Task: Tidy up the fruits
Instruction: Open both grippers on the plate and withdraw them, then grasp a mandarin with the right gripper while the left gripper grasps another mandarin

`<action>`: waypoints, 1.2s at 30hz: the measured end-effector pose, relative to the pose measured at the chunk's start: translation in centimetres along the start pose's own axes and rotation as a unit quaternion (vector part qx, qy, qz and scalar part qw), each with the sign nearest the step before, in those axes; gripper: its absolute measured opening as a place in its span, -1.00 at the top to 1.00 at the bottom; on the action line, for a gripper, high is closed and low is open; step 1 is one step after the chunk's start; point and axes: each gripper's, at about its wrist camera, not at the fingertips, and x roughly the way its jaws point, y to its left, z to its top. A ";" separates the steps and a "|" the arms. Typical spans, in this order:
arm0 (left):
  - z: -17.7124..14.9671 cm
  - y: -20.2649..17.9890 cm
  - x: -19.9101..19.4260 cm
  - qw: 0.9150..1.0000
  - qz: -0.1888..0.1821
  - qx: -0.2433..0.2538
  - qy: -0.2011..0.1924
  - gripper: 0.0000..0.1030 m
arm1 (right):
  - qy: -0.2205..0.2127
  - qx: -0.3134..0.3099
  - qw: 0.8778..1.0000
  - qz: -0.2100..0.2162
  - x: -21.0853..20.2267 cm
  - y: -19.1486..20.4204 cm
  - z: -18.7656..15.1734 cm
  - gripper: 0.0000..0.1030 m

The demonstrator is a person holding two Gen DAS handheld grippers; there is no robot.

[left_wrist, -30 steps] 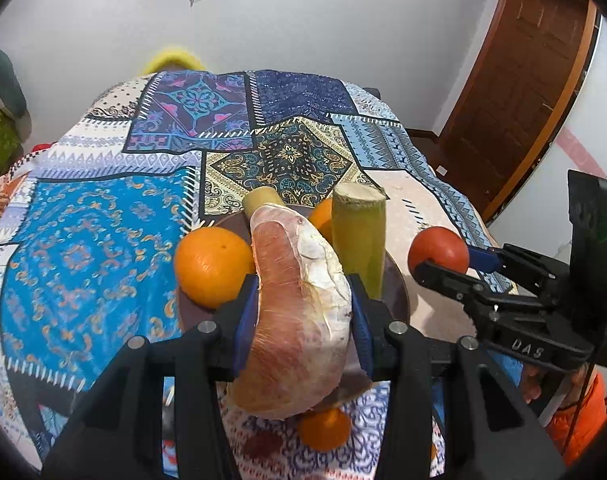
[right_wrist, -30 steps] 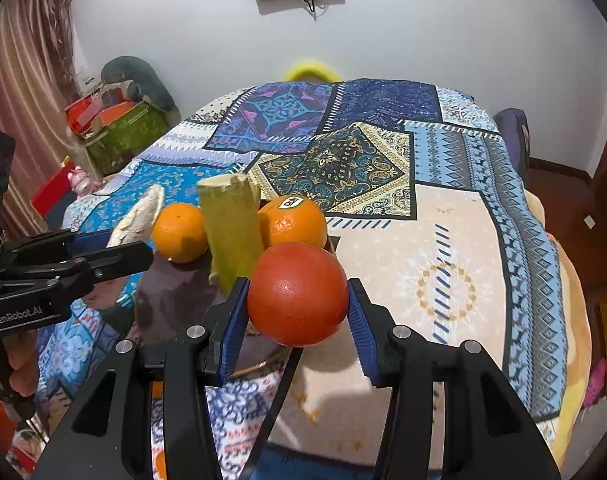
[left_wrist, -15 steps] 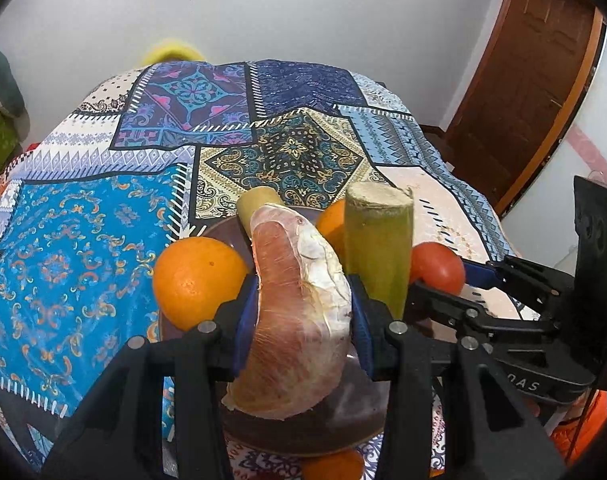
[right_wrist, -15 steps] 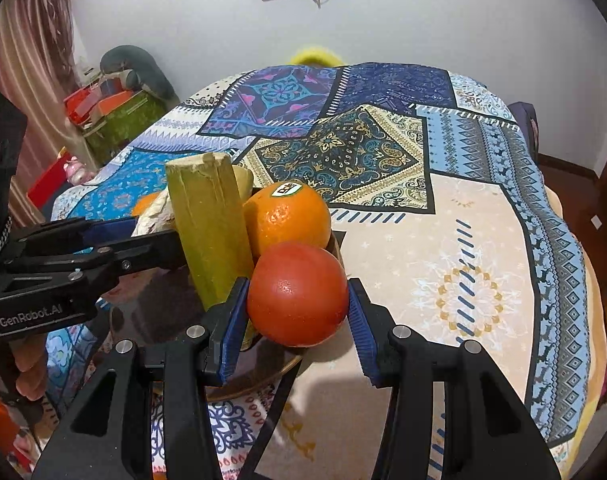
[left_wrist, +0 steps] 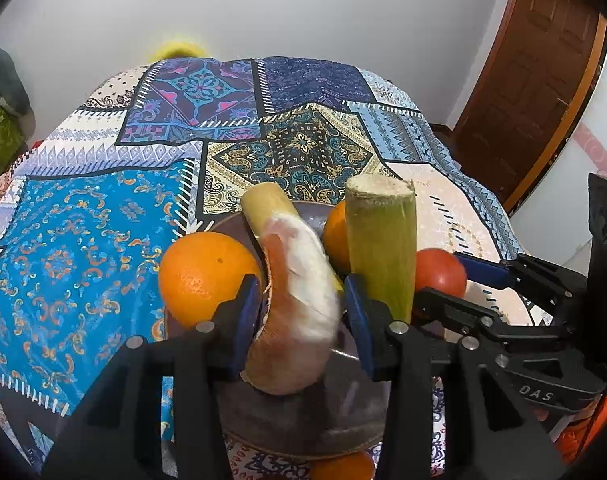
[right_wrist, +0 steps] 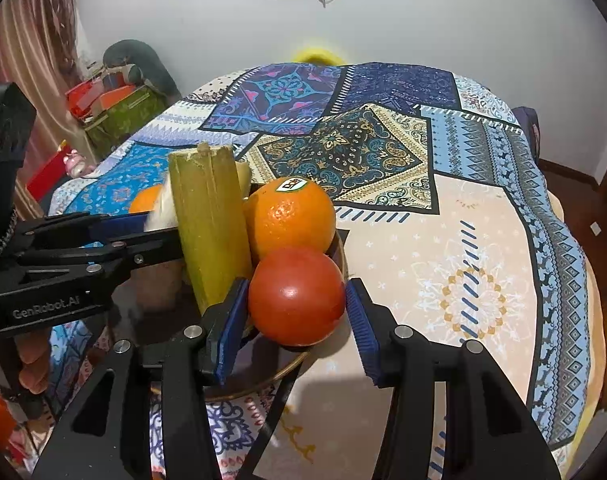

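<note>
A dark brown plate (left_wrist: pixel 343 412) on the patterned cloth holds two oranges (left_wrist: pixel 207 276) (right_wrist: pixel 289 216), an upright green cane piece (left_wrist: pixel 381 248) and a paler stalk (left_wrist: pixel 267 204). My left gripper (left_wrist: pixel 303 296) is over the plate with its jaws opening. A peeled pomelo segment (left_wrist: pixel 299 320) sits blurred between them, with a gap at the right pad. My right gripper (right_wrist: pixel 297 300) is at the plate's right rim (right_wrist: pixel 287 368), jaws opening too. The red tomato (right_wrist: pixel 297 296) rests between its blue pads, with a thin gap on each side.
The plate sits near the front of a bed-like surface under a patchwork cloth (right_wrist: pixel 463 240). Another orange (left_wrist: pixel 343 468) lies on the cloth just in front of the plate. A wooden door (left_wrist: pixel 543 80) is at the right; boxes (right_wrist: pixel 115 108) and a curtain are at the left.
Both grippers came in over the plate. Their jaws have since widened slightly; the pomelo segment has tilted and blurred, and the tomato now sits free between the right pads.
</note>
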 end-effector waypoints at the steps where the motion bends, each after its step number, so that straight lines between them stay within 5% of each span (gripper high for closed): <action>1: 0.0 0.0 -0.2 1.000 0.000 -0.001 -0.001 0.13 | -0.001 0.000 1.000 0.001 -0.1 0.0 0.0 0.01; 26: -4.6 -1.9 -12.5 0.999 0.027 0.022 -0.036 0.12 | -0.042 0.000 0.999 -0.024 -9.4 3.3 -2.1 -0.06; 36: -7.9 -1.8 -15.7 0.999 0.026 0.019 -0.025 -0.21 | -0.042 -0.010 0.999 -0.028 -11.4 5.8 -4.3 -0.16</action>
